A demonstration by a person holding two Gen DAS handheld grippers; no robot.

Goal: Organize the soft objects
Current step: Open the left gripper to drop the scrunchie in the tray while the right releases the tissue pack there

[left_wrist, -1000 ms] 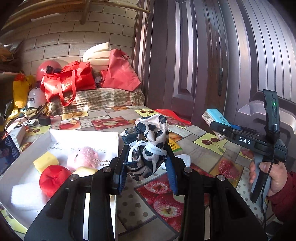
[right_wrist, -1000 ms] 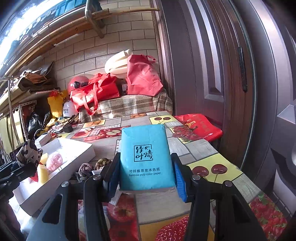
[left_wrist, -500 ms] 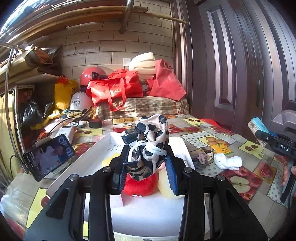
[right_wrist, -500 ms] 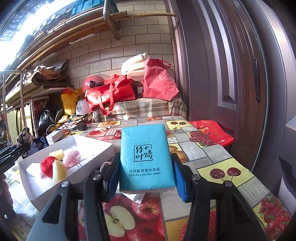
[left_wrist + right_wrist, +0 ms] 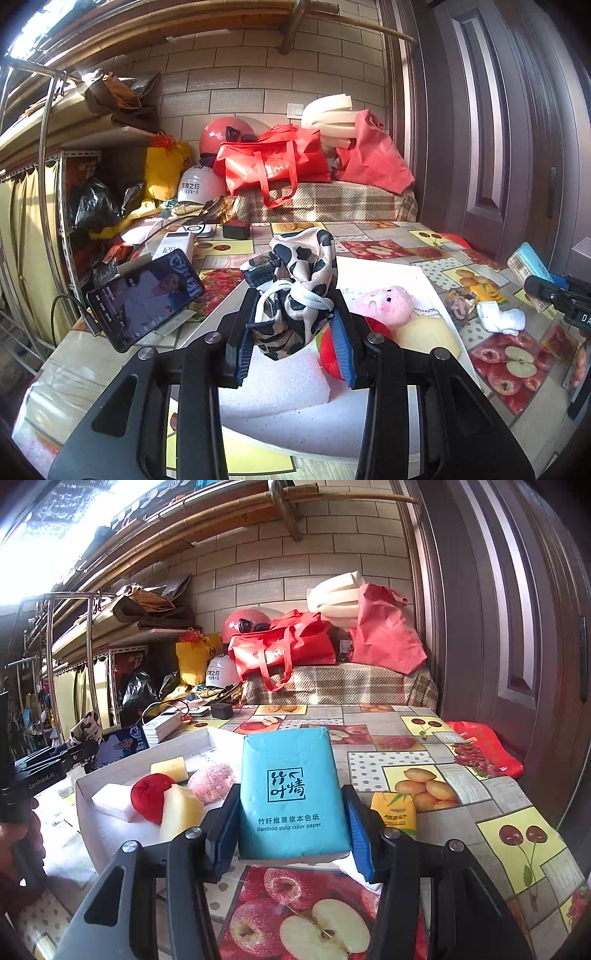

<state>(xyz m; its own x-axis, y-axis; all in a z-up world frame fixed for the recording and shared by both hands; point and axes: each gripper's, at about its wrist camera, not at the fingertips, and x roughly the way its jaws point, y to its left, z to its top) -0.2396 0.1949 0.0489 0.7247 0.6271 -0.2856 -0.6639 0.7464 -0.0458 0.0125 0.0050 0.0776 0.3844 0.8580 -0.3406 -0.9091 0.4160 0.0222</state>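
In front of me the back wall (image 5: 280,572) is made of pale rectangular tiles laid like bricks. Bamboo poles (image 5: 236,513) run along the top of it, and strong daylight (image 5: 55,528) comes in at the upper left. On the right stands a dark brown panelled door (image 5: 517,627). At the left there is a metal shelf rack (image 5: 48,206) with yellowish curtains below. The tabletop (image 5: 461,812) is covered with an oilcloth printed with fruits. At its far edge I see a checked cloth (image 5: 332,203) over a low bench, with red bags (image 5: 277,162), a red helmet (image 5: 225,133) and white foam rolls (image 5: 328,118) on it.
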